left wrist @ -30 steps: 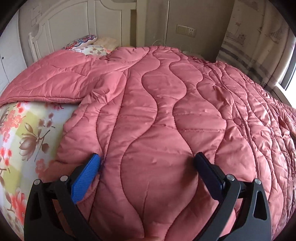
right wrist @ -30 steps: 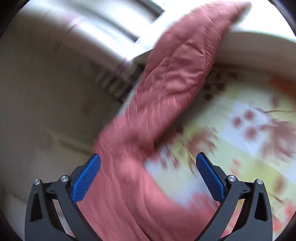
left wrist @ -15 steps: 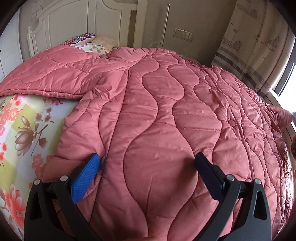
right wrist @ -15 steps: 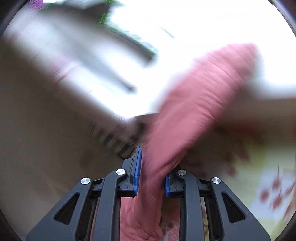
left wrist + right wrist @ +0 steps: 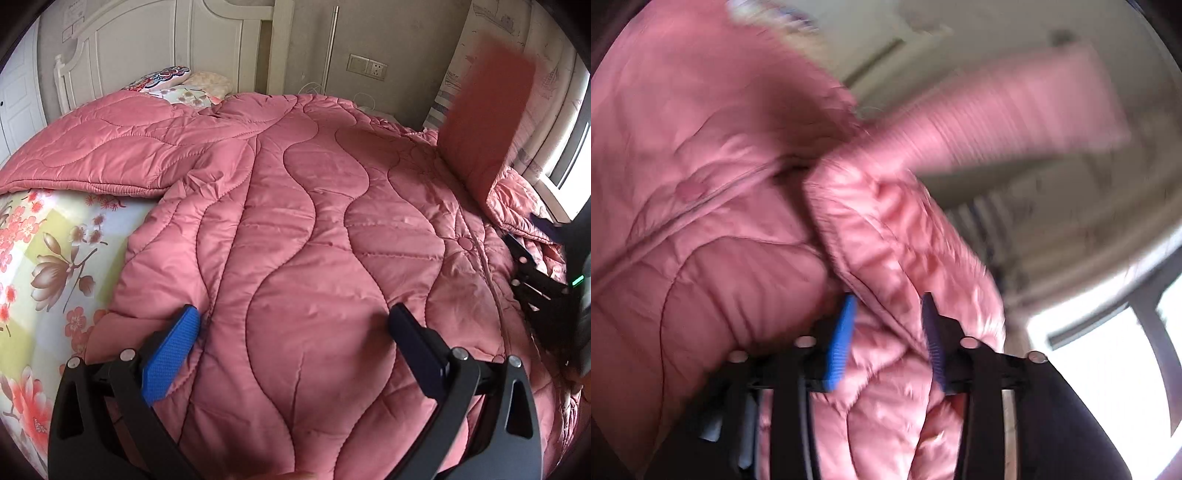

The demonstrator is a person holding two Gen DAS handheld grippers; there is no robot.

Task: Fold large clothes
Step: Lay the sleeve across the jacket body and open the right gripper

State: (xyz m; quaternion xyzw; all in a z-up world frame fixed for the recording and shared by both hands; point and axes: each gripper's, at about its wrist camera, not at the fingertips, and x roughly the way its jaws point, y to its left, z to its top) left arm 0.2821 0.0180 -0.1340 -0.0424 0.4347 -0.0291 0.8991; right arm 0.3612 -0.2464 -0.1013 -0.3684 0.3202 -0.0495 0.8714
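A home bedroom: a white panelled headboard (image 5: 155,48) stands at upper left with pillows (image 5: 181,83) below it, a floral bedsheet (image 5: 48,266) covers the mattress at left, a wall socket (image 5: 367,66) sits upper centre, and a curtained window (image 5: 565,155) lights the right edge.

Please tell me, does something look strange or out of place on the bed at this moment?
Yes. The pink quilted coat lies flat, but its sleeve at the far right sticks up in the air, blurred. The right claw is shut on it. The left claw is open over the coat.
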